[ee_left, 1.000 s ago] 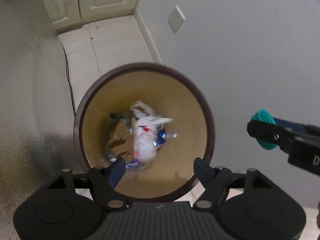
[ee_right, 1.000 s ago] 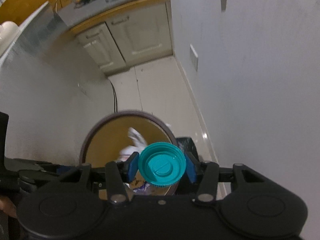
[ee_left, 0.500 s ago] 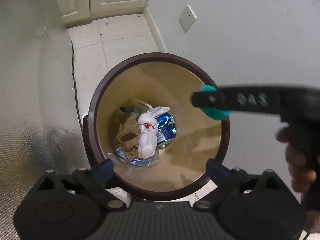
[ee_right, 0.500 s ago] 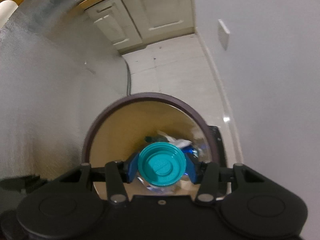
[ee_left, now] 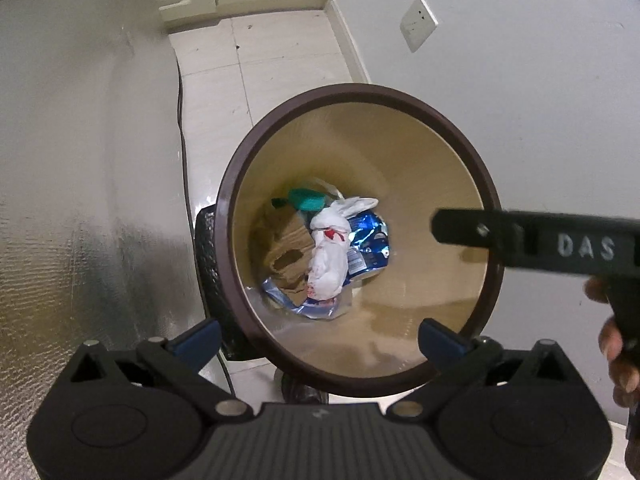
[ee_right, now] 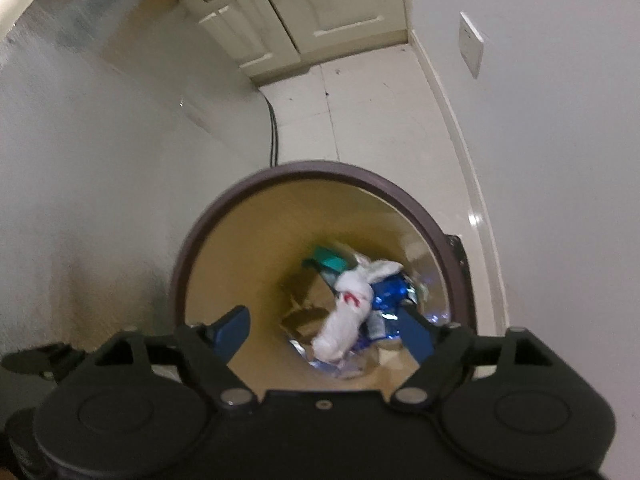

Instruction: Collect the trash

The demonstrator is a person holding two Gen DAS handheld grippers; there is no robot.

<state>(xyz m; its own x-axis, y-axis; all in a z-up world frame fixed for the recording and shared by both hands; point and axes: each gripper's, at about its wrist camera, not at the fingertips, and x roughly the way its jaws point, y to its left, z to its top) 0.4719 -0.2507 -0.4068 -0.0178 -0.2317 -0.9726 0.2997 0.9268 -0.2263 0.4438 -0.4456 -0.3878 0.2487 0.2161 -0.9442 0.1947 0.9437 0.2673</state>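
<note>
From the left wrist view, the bin (ee_left: pixel 360 92) stands on the floor (ee_left: pixel 280 60) beside the wall (ee_left: pixel 520 60), and there is trash lying at its bottom: a white bag (ee_left: pixel 330 256), a blue wrapper (ee_left: pixel 370 236), brown cardboard (ee_left: pixel 286 248) and a teal lid (ee_left: pixel 306 200) resting at the far edge of the heap. The left hand-held gripper (ee_left: pixel 318 338) points steeply down over the near rim with its jaws as wide as they go and nothing between them. The right hand-held gripper (ee_left: pixel 532 238) reaches in from the right across the bin's mouth, a person's hand (ee_left: pixel 612 344) on its handle. From the right wrist view, the right hand-held gripper (ee_right: pixel 324 330) also aims steeply down into the bin (ee_right: pixel 320 170); its jaws are opening and nothing sits between them, only the white bag (ee_right: pixel 352 308) and the blue wrapper (ee_right: pixel 390 292) far below, with the teal lid (ee_right: pixel 330 258) beyond them. I would judge the drop-off done for these pieces, with both tools free to fetch more. Whether any trash is left elsewhere in the room, neither view shows.
</note>
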